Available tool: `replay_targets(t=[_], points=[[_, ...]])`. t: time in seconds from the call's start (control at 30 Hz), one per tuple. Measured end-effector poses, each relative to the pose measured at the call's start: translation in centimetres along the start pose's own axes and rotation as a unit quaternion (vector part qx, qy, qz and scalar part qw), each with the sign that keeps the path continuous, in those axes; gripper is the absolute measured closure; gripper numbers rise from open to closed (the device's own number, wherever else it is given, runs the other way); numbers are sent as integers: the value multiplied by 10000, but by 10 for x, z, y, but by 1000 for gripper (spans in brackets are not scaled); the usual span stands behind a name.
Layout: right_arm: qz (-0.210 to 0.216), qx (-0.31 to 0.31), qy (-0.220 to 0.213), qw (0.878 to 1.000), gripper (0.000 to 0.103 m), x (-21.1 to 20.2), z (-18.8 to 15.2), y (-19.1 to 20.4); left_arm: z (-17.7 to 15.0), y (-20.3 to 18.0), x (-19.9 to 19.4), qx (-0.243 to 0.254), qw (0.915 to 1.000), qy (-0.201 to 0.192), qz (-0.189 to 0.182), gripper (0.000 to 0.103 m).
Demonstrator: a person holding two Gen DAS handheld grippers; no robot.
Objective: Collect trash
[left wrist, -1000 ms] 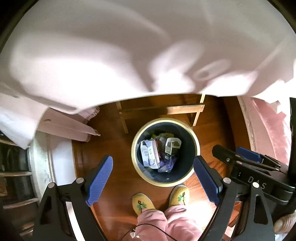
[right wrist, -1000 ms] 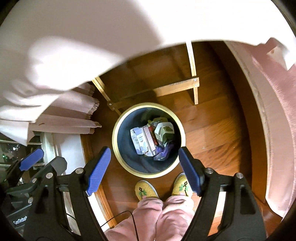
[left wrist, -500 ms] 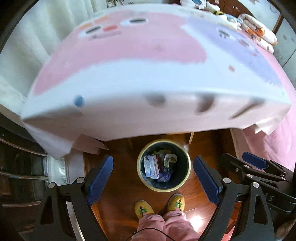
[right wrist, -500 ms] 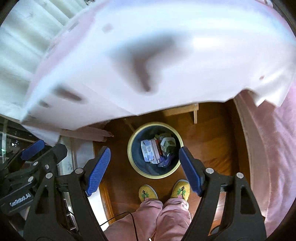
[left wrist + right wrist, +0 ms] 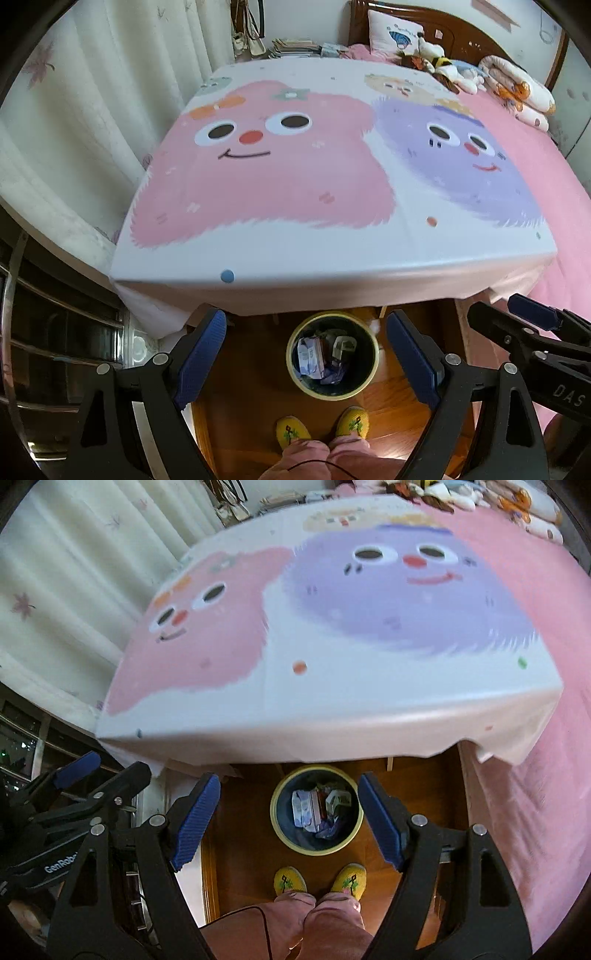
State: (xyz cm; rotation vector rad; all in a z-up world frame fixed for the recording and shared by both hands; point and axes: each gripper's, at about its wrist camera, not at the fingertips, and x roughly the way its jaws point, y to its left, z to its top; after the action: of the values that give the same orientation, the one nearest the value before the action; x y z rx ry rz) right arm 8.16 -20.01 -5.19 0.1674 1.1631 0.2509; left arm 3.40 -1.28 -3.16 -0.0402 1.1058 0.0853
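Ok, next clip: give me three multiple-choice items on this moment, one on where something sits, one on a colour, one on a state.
1. Where is the trash bin?
A. on the tablecloth
B. on the wooden floor just ahead of the person's slippers
C. on the bed

2. What colour is the bin's rim?
A. red
B. black
C. pale yellow

3. How do the left gripper and right gripper stand?
A. both with jaws apart, holding nothing
B. both shut on trash
C. left shut on a carton

Answers:
1 B, the bin stands on floorboards near the table edge, slippers right behind it.
2 C, a pale yellow ring tops the dark bin.
3 A, blue pads sit wide apart in each wrist view, with only the bin seen between them.
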Motion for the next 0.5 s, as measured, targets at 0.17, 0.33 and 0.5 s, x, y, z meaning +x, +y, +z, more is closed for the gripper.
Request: replay_targets(t=[0.17, 0.33, 0.5], points=[[-63, -239, -289, 9993, 28, -25, 17, 13, 12, -2, -17, -47, 9998, -198, 43, 13], [-27, -336, -459, 9984, 28, -35, 29, 20, 23, -1, -31, -93, 9992, -380, 95, 13], [-1, -402, -552, 9977, 28, -40, 34, 27, 27, 2, -38, -129, 9988, -454, 96, 13]])
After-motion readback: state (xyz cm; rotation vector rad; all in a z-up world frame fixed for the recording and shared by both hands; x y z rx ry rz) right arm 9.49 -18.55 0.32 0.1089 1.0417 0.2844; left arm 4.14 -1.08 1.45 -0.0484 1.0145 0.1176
